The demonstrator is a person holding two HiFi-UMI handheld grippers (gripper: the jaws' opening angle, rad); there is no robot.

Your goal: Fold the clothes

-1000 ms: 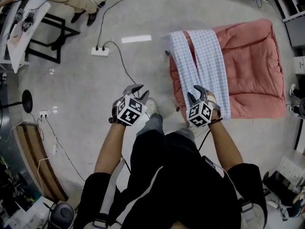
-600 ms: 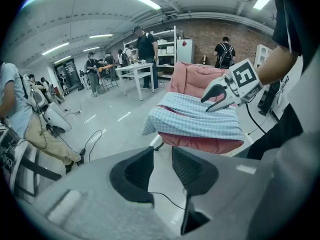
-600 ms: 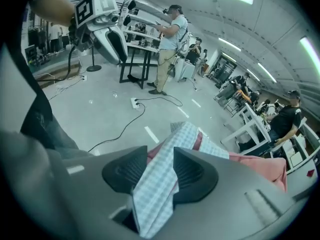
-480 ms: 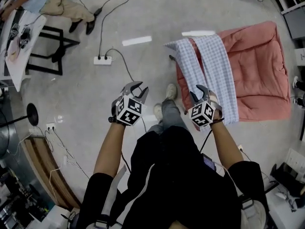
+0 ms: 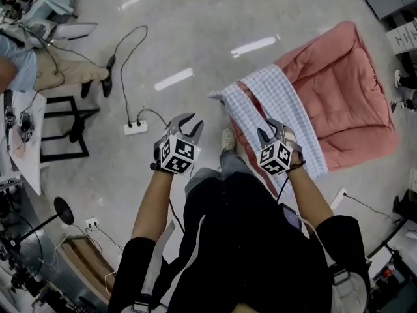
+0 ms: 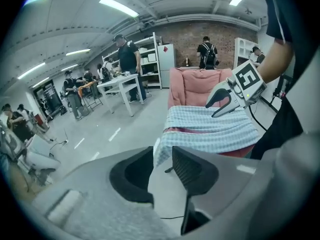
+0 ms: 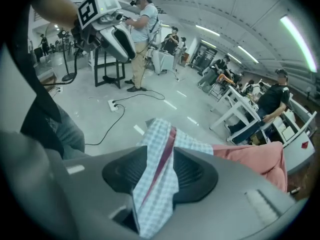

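A blue-and-white checked garment (image 5: 280,103) lies in two long strips across a pink padded quilt (image 5: 345,103) on the floor. My right gripper (image 5: 269,130) hovers over the garment's near end, jaws apart. In the right gripper view the checked garment (image 7: 160,139) shows through the gap between the pads of the right gripper (image 7: 159,171), which do not press on it. My left gripper (image 5: 191,124) is open over bare floor, left of the garment. In the left gripper view the left gripper (image 6: 161,159) holds nothing, and the garment (image 6: 210,129) lies beyond it.
A white power strip (image 5: 135,128) with a black cable lies on the floor at the left. A black frame stool (image 5: 65,129) and a seated person (image 5: 39,77) are farther left. My own shoe (image 5: 227,139) stands by the quilt's edge. Tables, shelves and people stand in the background.
I have stepped along the quilt and the view has swung, so the quilt and garment now lie diagonally. Both grippers moved with me and stayed open. The garment has not shifted on the quilt.
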